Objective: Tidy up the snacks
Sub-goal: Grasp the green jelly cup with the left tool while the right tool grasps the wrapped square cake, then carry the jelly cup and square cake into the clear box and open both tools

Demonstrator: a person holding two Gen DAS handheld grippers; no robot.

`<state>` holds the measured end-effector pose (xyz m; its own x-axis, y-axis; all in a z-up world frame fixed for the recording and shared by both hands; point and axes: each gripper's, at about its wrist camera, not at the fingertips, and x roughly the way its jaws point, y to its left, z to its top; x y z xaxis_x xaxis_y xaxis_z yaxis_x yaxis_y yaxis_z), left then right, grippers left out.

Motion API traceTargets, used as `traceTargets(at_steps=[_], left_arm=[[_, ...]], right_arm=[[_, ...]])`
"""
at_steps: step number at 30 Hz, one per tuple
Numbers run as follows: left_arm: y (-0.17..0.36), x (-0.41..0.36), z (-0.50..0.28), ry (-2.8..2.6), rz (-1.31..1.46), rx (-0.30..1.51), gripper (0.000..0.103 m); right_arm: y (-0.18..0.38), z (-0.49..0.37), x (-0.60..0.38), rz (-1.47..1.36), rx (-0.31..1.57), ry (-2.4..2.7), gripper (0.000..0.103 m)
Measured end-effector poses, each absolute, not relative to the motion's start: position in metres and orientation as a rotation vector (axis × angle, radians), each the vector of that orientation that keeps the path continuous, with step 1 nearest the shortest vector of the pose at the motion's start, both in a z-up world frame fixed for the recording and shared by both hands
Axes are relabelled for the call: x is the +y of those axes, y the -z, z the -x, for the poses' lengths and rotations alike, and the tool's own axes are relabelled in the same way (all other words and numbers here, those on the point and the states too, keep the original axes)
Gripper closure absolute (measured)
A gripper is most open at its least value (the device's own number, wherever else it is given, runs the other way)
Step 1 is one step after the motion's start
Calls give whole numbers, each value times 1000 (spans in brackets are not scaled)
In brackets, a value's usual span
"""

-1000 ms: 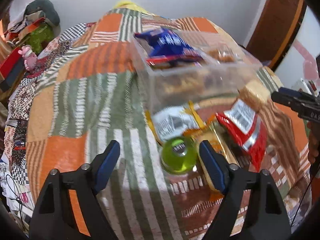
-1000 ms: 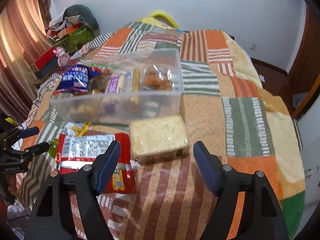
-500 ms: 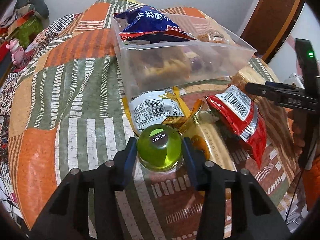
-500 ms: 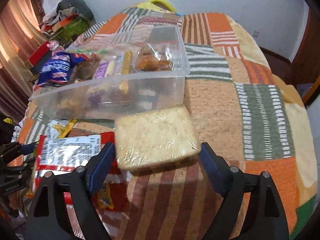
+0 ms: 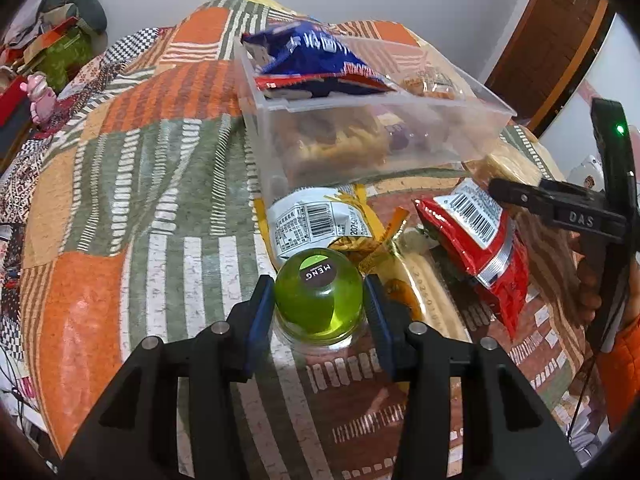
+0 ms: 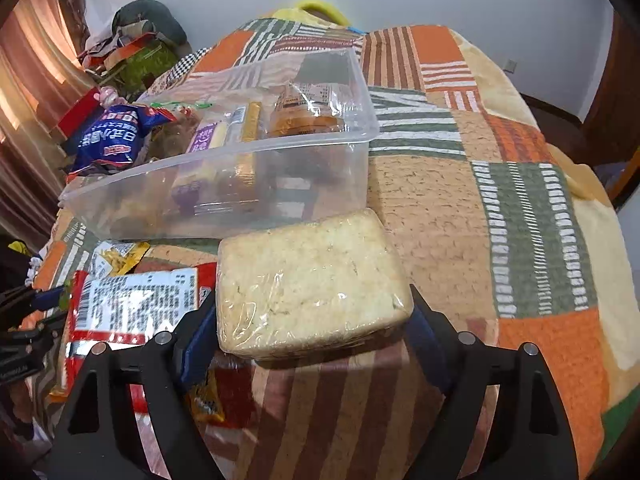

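From your left wrist camera, the left gripper (image 5: pixel 319 308) has its jaws clamped on the green jelly cup (image 5: pixel 319 294); they have just been closing, and both blue pads (image 5: pixel 262 312) now press its sides. The cup sits on the patchwork bedspread (image 5: pixel 120 200), just in front of a white-and-yellow snack packet (image 5: pixel 316 222). To the right of that lies a red snack packet (image 5: pixel 480 248), and behind both stands the clear plastic box (image 5: pixel 380 136), with a blue bag (image 5: pixel 316 60) sticking up out of its far-left end. Your right gripper (image 5: pixel 560 208) reaches in from the right edge, over the red packet.

From your right wrist camera, the right gripper (image 6: pixel 316 328) has the wrapped pale cake block (image 6: pixel 312 280) between its jaws, which have just been closing after opening wider. The left pad (image 6: pixel 198 340) lies against the block's side; whether the right one presses on it you cannot tell from here. The block rests on the bedspread (image 6: pixel 500 220), just in front of the clear box (image 6: pixel 240 168) and touching the red packet (image 6: pixel 136 304) on its left. The blue bag (image 6: pixel 112 136) leans over the box's left end.
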<state>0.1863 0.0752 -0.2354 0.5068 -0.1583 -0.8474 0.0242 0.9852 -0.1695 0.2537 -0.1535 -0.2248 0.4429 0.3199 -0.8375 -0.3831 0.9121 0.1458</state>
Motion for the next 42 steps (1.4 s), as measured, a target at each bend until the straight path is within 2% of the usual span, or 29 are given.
traceTargets(at_steps=[10,12,13,14,19,21,25,27,29,30,37,42], left_arm=[[191,81,-184,80,139,926,59],[180,81,-184,76,133,894,62],[173,79,-183,74,126,869,94],[167,79,-185,66,121,866,103],[149,86,-203,83,181,844,103],[151,90,-206,84,198,853,101],[176,94,-202,88,202,932,89],[189,94,-199,105,205,971,75],[200,91,-195,101,189,992,40],[205,89,-195,103,189,1003,37],[241,79,-204,79,208,1088,37],[239,93,-190,47,244,1068,37]], right_arm=[[185,-240,-165,52,913,-434,22],[176,-240,-166,44,889,-437,22],[172,-240,-166,40,879,-439,22],[168,-240,-165,37,869,-441,22],[158,-244,-160,27,833,-450,22],[158,-244,-157,16,833,-459,22],[164,-243,-154,18,844,-472,22],[166,-242,-152,21,853,-475,22],[170,-243,-151,23,865,-477,22],[170,-243,-152,23,868,-477,22],[171,-242,-151,36,878,-484,22],[172,-241,-150,56,875,-487,22]])
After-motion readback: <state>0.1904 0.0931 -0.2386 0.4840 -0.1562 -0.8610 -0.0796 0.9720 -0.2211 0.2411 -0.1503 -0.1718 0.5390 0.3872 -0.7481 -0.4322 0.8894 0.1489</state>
